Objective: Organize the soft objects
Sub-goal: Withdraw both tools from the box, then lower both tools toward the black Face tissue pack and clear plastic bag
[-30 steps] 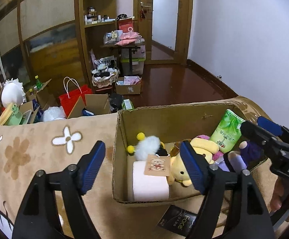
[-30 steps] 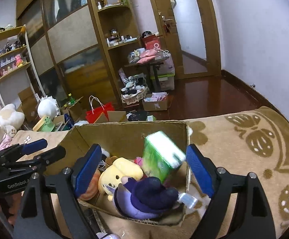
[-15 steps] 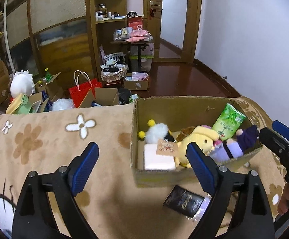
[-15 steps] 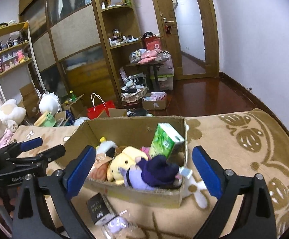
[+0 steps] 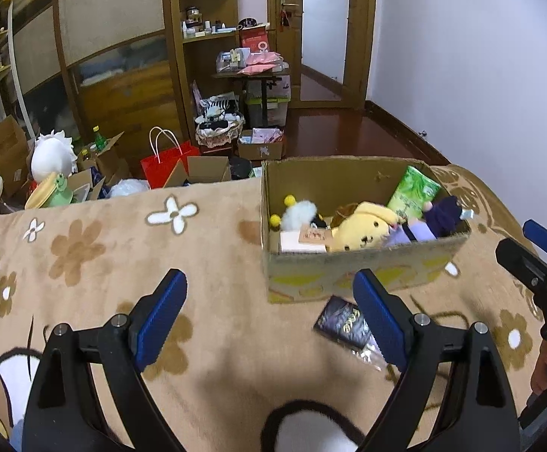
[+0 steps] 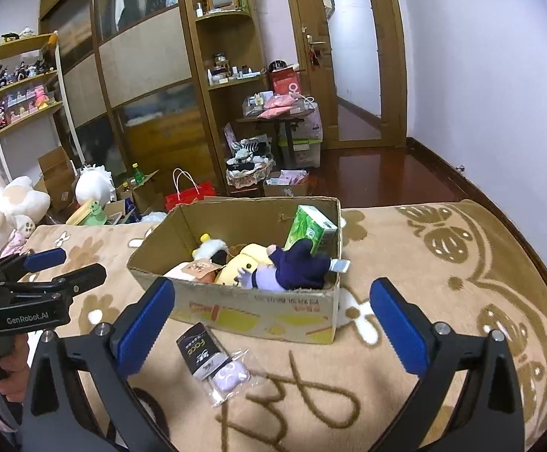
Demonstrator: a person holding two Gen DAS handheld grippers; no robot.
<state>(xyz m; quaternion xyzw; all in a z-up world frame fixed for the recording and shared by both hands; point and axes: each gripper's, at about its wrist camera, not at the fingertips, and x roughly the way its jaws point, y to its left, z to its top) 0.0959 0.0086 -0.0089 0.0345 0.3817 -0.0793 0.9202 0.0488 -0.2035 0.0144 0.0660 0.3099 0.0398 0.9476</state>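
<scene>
Lying nearest the fingers on the flower-patterned blanket (image 6: 443, 339) is a small packet (image 6: 213, 358): a dark card with a pale purple soft item in clear wrap. In the right wrist view it sits just below and left of centre between the wide-spread fingers of the right gripper (image 6: 269, 320), its long axis slanting from upper left to lower right. The left gripper (image 5: 269, 316), also spread wide and holding nothing, has the same packet (image 5: 349, 326) beside its right finger. Either gripper is near; the right looks better centred over it, so I judge it the likelier one to pick it up.

Beyond the packet stands the cardboard box (image 6: 258, 312), just apart from it, holding a yellow dog plush (image 6: 243, 263), a purple-haired doll (image 6: 296, 267), a bee plush (image 5: 298, 213) and a green tissue pack (image 6: 309, 231) leaning in the far right corner.

Compared with a second ago, both grippers have drawn back from the box, the tissue pack has settled, and the packet has come into clear view.
</scene>
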